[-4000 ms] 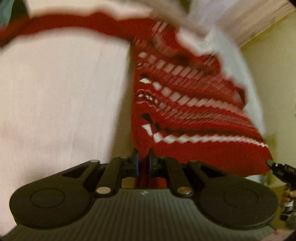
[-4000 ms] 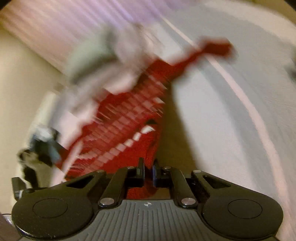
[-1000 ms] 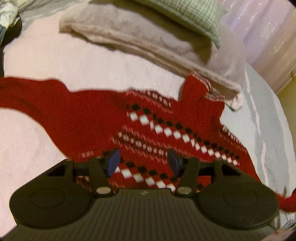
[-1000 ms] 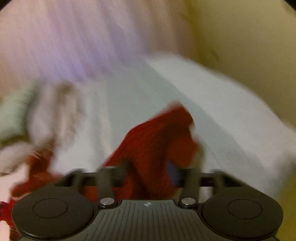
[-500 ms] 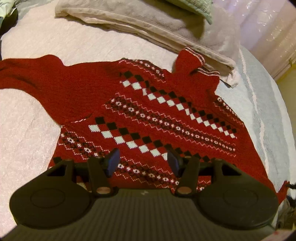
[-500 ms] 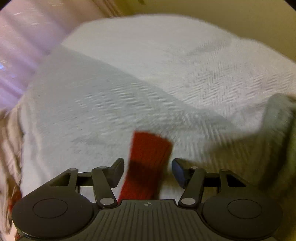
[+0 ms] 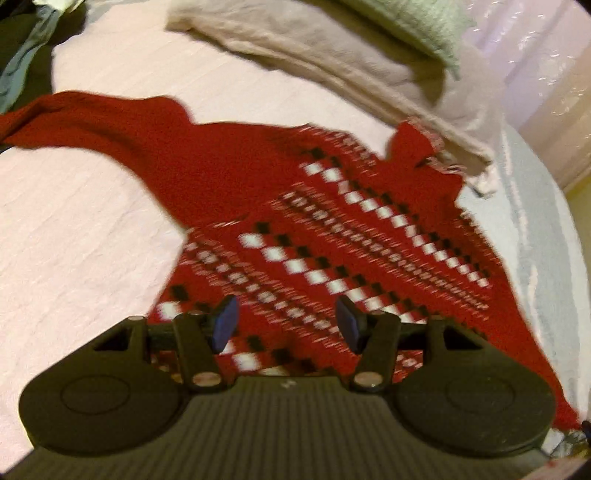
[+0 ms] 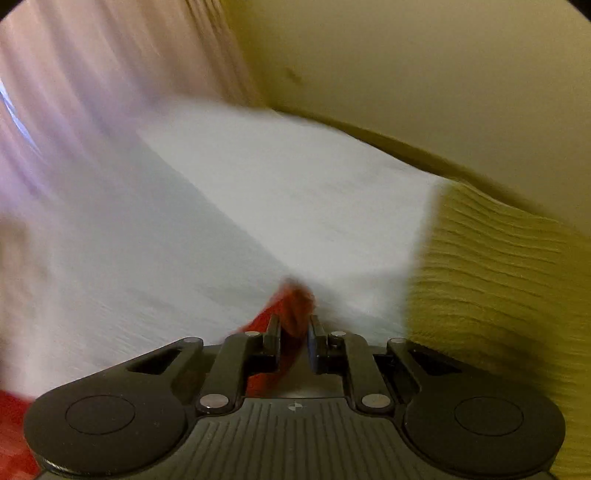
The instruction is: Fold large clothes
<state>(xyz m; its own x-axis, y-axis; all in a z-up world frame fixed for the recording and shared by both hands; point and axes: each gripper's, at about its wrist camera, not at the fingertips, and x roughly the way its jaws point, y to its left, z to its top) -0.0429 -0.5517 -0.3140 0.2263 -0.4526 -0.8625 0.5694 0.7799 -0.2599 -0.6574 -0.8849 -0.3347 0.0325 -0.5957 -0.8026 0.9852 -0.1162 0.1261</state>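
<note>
Left wrist view: left gripper (image 7: 286, 323) fingers spread above red sweater (image 7: 332, 229) on bed (image 7: 92, 240); right gripper (image 8: 294, 338) fingers pinch its sleeve (image 8: 293, 306).

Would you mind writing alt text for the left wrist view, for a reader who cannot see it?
A red patterned sweater lies spread on a pale bedspread, one sleeve stretched toward the left edge. The open left gripper is above the sweater's near hem, with nothing between its fingers. A beige folded blanket and a green pillow lie beyond.

The sweater (image 7: 295, 206) is red with white and black diamond bands, on a pale pink bedspread (image 7: 92, 236), under a green pillow (image 7: 417, 22).
</note>
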